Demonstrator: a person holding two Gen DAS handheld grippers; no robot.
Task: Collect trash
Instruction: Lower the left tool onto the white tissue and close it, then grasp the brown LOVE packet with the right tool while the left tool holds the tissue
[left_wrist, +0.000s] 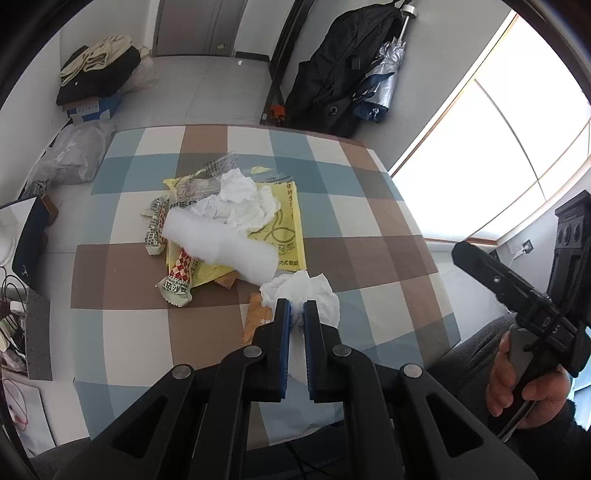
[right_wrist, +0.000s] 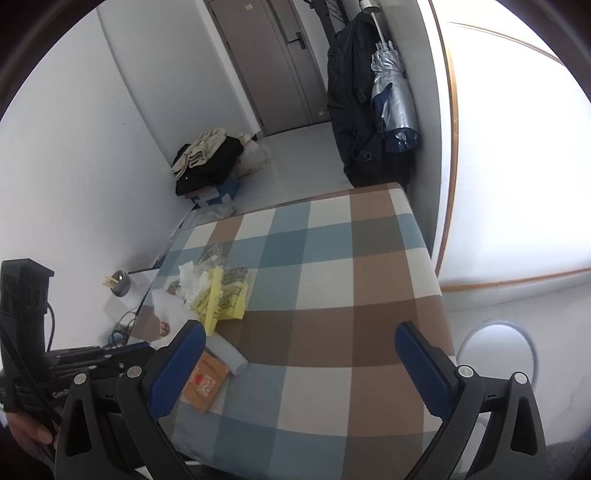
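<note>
Two crumpled tissues (left_wrist: 240, 188) (left_wrist: 301, 291), one yellow bag (left_wrist: 284, 218), one white foam roll (left_wrist: 221, 243), one orange sachet (right_wrist: 205, 382), one checked table (left_wrist: 369, 229).

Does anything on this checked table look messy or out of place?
Yes: a loose heap of crumpled tissues and snack wrappers sprawls over a yellow bag mid-table. The left gripper pinches one tissue.

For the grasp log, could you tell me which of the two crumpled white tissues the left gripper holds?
The left gripper is shut on the near tissue, lying apart from the trash; the other tissue sits atop the yellow bag.
</note>
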